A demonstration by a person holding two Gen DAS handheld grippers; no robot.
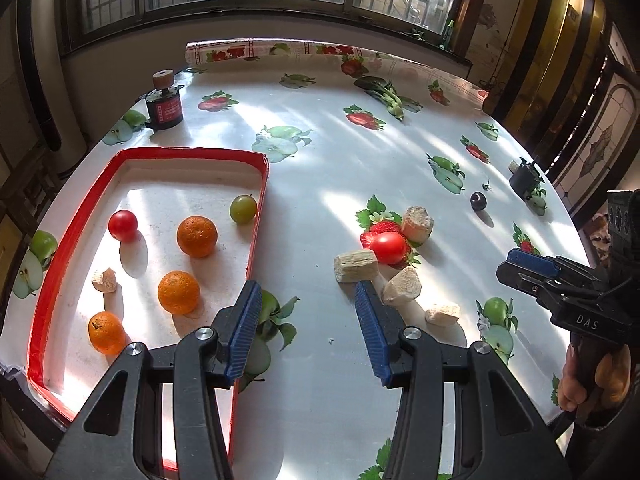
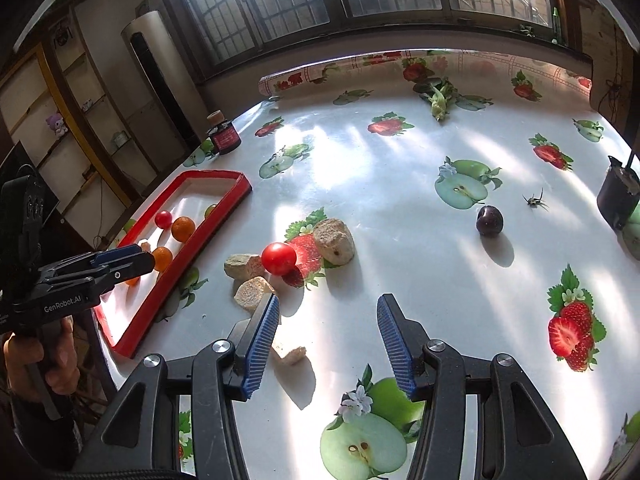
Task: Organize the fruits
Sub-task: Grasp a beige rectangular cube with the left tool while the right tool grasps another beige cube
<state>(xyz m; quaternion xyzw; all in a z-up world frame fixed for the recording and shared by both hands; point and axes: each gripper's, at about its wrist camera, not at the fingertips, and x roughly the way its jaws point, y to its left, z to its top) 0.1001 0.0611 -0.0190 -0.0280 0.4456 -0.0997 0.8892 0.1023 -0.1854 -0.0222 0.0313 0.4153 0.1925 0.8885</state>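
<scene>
Plainly, the coming move turns on where the loose red cherry tomato (image 2: pixel 279 258) lies: on the bench (image 2: pixel 400 168), outside the red-rimmed tray (image 2: pixel 188 248), wedged among pale porous chunks, one rounded chunk (image 2: pixel 334 240) just behind it to the right and two blockier ones (image 2: pixel 242 266) touching or nearly touching its near-left side. From the right gripper (image 2: pixel 326 340) it sits ahead and a little to the left; from the left gripper (image 1: pixel 306 328) the same tomato (image 1: pixel 388 247) sits ahead and to the right, with a chunk (image 1: pixel 356 266) between. Neither is clearly nearer, though the right one has the more open line to it. The tomato is round, so no long axis matters; the crowding chunks do. The right gripper's jaws are opening and nothing lies between its pads; the left gripper stands part open and also empty, hovering over the bench just beside the tray's right wall (image 1: pixel 262 200). A dark plum-like fruit (image 2: pixel 489 220) lies well apart to the right, ahead of the right gripper and free of clutter. Inside the tray already rest three small oranges (image 1: pixel 197 236), another red tomato (image 1: pixel 123 225), a green grape-like fruit (image 1: pixel 243 209) and one pale chunk. A grasp on the loose tomato probably needs the jaws set across its free sides, lest a chunk be caught too.
</scene>
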